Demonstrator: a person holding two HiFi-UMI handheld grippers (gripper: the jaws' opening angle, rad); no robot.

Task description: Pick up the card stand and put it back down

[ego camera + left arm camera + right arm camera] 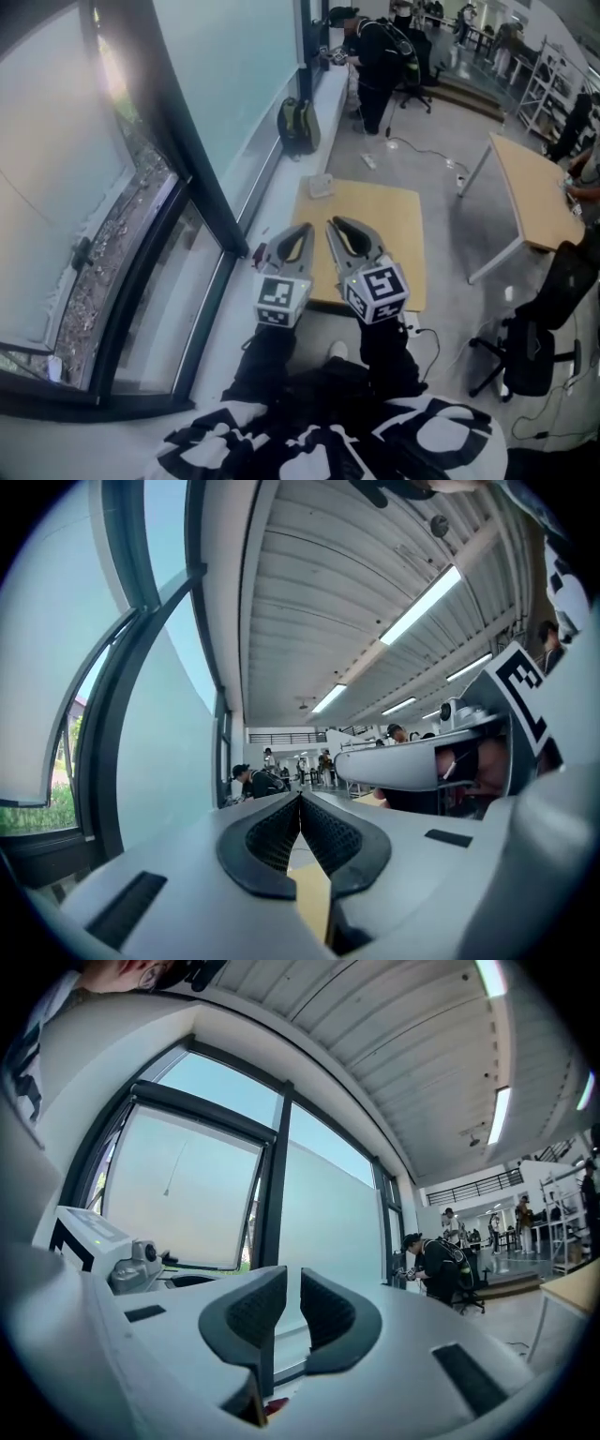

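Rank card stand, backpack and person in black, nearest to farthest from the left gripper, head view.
1. Card stand, on the table's far edge, just ahead of the left gripper.
2. Backpack, by the window.
3. Person in black, far back.

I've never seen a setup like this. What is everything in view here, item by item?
small whitish card stand: one, pale, far edge of the near table
square light-wood table: one, tan, below the grippers
second light-wood table with white legs: one, tan, right side
green-and-black backpack: one, against the window wall
black office chair: one, lower right
person in black clothes: one, far end of the room
dark-framed window: left side
left gripper: one, grey with black pads, jaws shut, empty
right gripper: one, same colours, jaws slightly apart, nothing between
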